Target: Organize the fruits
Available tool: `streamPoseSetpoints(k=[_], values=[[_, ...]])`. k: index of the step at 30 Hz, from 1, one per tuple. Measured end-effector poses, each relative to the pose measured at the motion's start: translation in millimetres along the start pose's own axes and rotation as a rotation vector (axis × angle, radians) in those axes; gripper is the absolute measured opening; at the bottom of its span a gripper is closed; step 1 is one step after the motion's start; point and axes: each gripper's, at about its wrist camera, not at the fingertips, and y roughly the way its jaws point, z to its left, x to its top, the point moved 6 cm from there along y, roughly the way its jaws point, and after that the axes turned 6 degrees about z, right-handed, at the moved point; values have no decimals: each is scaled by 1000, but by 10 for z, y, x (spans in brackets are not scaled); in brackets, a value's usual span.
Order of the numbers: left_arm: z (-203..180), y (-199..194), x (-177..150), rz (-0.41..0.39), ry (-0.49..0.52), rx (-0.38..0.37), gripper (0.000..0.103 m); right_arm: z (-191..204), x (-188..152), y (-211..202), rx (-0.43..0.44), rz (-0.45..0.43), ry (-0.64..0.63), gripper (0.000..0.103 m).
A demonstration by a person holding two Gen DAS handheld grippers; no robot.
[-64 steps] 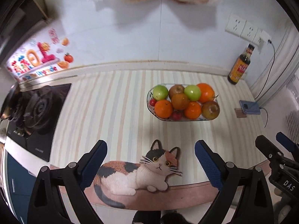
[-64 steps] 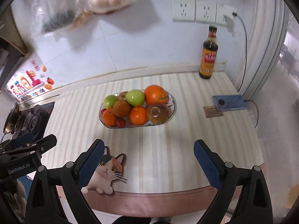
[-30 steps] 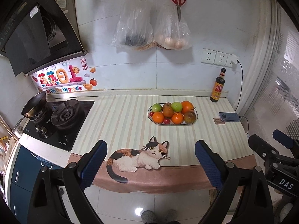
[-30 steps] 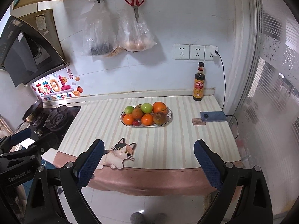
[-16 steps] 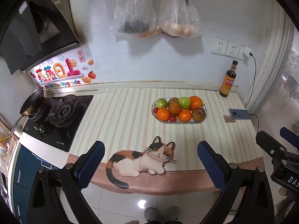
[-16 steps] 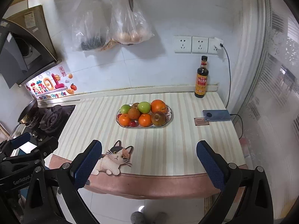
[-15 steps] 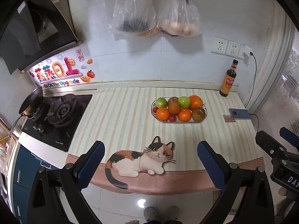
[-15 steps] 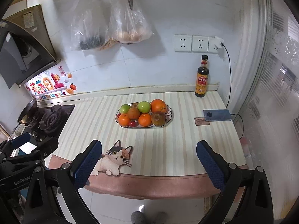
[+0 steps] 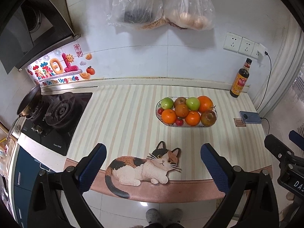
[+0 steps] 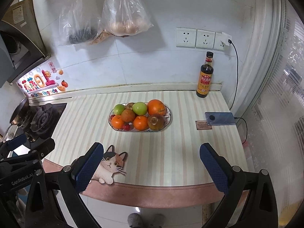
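So, quick rundown:
Change: both cameras moved closer to the striped surface [image 10: 152, 152] than a second ago, fruit same as before.
Fruit: oranges, green apples, small red ones all piled in the oval white dish [image 10: 168, 120].
Meaning: could be finished or about to get rearranged.
Fingers: left gripper [image 9: 152, 163] and right gripper [image 10: 151, 161] spread wide, holding nothing.

Right gripper [image 10: 151, 163] wide open, empty, above striped surface [image 10: 171, 148] front edge. Fruit plate [image 10: 168, 120] well ahead, piled: oranges, green apples, possibly cherries. Left gripper [image 10: 26, 150] at left.
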Motion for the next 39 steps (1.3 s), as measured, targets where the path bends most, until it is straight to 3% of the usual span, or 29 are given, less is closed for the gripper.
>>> streamPoseSetpoints(k=[39], values=[[-68, -16, 96, -13, 5, -1, 102, -41, -2, 146, -7, 21, 13, 103]])
